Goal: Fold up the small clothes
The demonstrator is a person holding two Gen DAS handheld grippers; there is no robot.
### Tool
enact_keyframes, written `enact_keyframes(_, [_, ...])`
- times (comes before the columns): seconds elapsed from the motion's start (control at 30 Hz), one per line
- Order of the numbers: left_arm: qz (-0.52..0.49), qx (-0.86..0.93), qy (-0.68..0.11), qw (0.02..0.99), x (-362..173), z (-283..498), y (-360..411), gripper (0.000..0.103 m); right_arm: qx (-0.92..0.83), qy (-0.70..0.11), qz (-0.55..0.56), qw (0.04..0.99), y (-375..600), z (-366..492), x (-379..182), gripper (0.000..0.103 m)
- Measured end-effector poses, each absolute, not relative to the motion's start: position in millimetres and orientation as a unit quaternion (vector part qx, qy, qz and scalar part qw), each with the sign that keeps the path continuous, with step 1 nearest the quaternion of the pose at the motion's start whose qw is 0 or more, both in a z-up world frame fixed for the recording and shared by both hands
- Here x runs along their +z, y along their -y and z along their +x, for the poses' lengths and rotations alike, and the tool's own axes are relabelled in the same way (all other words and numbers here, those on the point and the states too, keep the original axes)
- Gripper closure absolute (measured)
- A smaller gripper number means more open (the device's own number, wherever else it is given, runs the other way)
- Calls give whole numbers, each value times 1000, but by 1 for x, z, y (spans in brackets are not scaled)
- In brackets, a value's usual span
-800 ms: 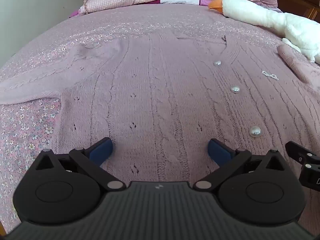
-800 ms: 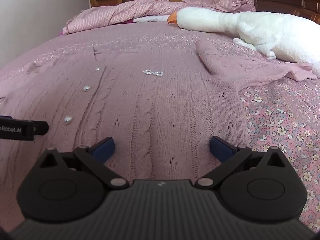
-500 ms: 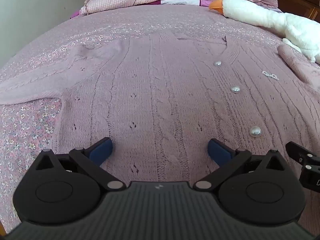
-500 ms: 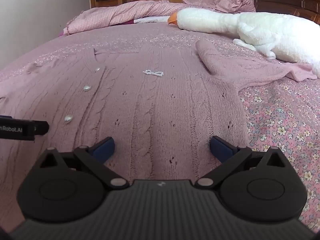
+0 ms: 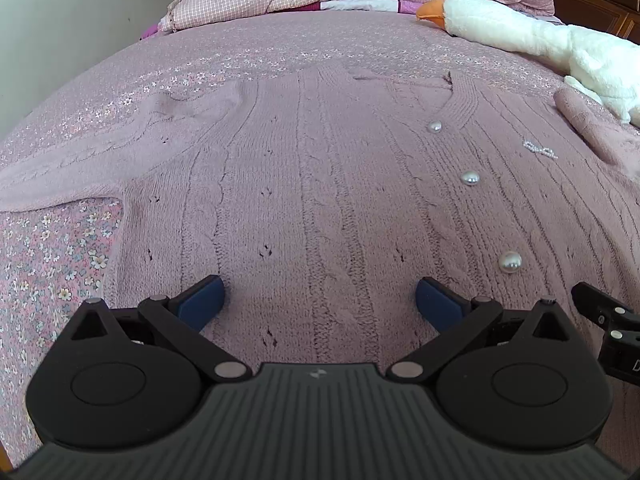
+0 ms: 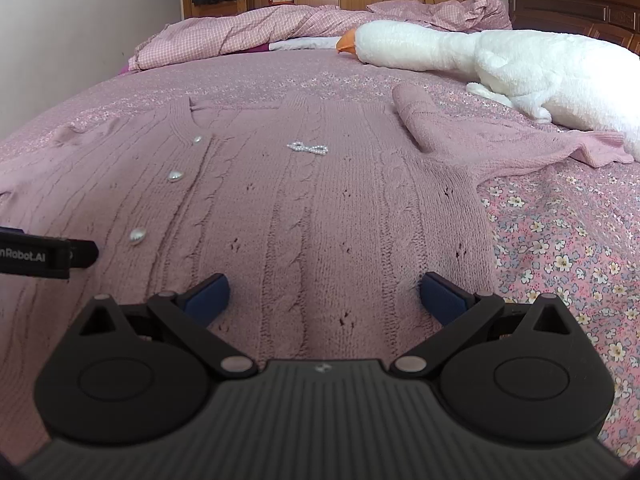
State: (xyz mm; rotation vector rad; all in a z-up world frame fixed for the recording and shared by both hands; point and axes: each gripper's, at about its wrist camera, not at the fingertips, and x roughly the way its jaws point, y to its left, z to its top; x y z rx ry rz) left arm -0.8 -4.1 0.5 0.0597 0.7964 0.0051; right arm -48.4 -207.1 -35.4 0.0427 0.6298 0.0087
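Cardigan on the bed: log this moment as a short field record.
garment: pink knit cardigan, spread flat, unfolded
buttons: pearl buttons down the front
trim: bead bow on the chest
sleeves: left sleeve and right sleeve spread outward
left gripper: jaws open, over the hem
right gripper: jaws open, over the hem
nearby: plush goose

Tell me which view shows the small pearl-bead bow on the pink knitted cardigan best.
The right wrist view: the pearl-bead bow lies near centre, its loops distinct. The left wrist view shows it only small, near the right edge.
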Motion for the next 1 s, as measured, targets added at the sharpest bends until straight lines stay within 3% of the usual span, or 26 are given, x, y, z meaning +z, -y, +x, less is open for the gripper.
enact_keyframes(1.0, [31,3,-386,922,0,-3,5,0,4,-308,20,951,207,-49,-36,0])
